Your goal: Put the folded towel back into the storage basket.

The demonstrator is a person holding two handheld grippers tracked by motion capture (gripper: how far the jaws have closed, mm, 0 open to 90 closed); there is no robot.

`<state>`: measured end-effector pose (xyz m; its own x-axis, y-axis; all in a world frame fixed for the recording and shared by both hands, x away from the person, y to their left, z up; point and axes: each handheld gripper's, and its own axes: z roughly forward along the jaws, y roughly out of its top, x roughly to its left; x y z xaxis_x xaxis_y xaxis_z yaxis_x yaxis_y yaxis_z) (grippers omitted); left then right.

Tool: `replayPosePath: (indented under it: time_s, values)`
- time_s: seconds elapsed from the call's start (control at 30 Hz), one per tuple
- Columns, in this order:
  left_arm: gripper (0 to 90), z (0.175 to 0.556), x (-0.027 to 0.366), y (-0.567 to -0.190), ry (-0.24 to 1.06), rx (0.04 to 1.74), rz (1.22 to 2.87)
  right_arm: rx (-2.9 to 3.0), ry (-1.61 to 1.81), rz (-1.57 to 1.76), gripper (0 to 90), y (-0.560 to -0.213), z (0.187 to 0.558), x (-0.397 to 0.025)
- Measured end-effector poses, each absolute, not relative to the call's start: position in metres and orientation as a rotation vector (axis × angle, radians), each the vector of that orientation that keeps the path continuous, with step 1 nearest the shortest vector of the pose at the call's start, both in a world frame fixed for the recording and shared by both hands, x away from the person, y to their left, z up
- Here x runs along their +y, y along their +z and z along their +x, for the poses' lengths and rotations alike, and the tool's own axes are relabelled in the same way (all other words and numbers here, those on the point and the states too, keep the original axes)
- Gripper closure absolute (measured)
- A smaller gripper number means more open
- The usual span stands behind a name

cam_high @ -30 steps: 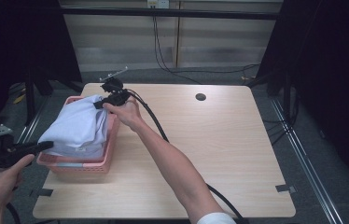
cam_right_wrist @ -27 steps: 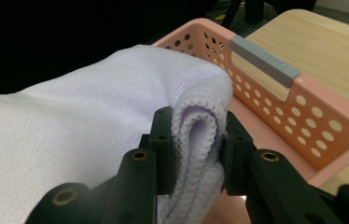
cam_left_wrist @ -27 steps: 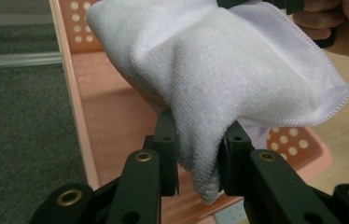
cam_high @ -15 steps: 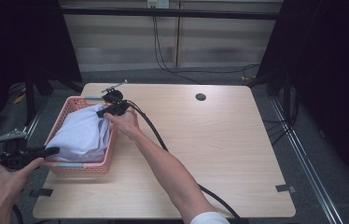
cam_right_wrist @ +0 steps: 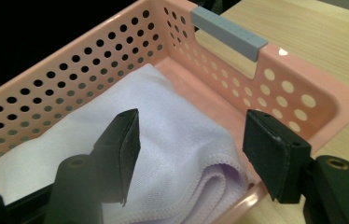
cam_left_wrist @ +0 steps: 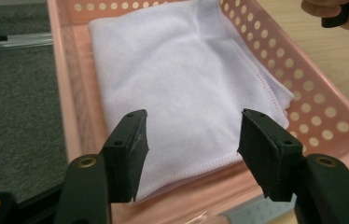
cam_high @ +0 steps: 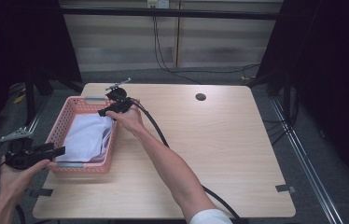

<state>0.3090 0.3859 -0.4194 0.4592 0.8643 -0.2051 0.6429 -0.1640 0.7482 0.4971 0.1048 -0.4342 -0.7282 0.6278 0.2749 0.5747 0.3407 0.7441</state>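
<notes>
A folded white towel [cam_high: 87,137] [cam_left_wrist: 182,88] [cam_right_wrist: 130,140] lies inside a pink perforated basket [cam_high: 72,108] [cam_left_wrist: 322,112] [cam_right_wrist: 298,107] at the table's left edge. My left gripper [cam_high: 57,150] [cam_left_wrist: 191,144] hovers open just off the basket's near left corner, with nothing between its jaws. My right gripper [cam_high: 106,113] [cam_right_wrist: 191,144] stands open over the basket's right rim near its far end, above the towel's folded edge and apart from it.
The basket has grey handles [cam_right_wrist: 226,31] at each end. The wooden table [cam_high: 219,154] carries a round cable hole [cam_high: 200,97] at the back. A black cable [cam_high: 163,140] trails from the right gripper across the table. Grey floor [cam_left_wrist: 18,102] lies left of the basket.
The towel, held up and draped over the basket a second ago, now lies flat inside it. Both grippers have let go and drawn back, the left one toward the near left.
</notes>
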Motion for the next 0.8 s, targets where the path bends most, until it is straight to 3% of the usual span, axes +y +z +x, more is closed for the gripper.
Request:
replayPosePath:
  time_s: [0.33, 0.6, 0.8]
  values:
    - [38.5, 0.307, 0.352, -0.411, 0.317, 1.217, 1.863, 2.529, 1.428, 1.024, 32.9, -0.418, 0.482, 0.058]
    - [44.4, 0.299, 0.322, -0.408, 0.307, 1.186, 1.878, 2.509, 1.475, 0.979, 31.5, -0.406, 0.461, 0.006]
    - [40.9, 0.293, 0.291, -0.411, 0.318, 1.146, 1.900, 2.475, 1.488, 0.964, 32.5, -0.404, 0.440, -0.033]
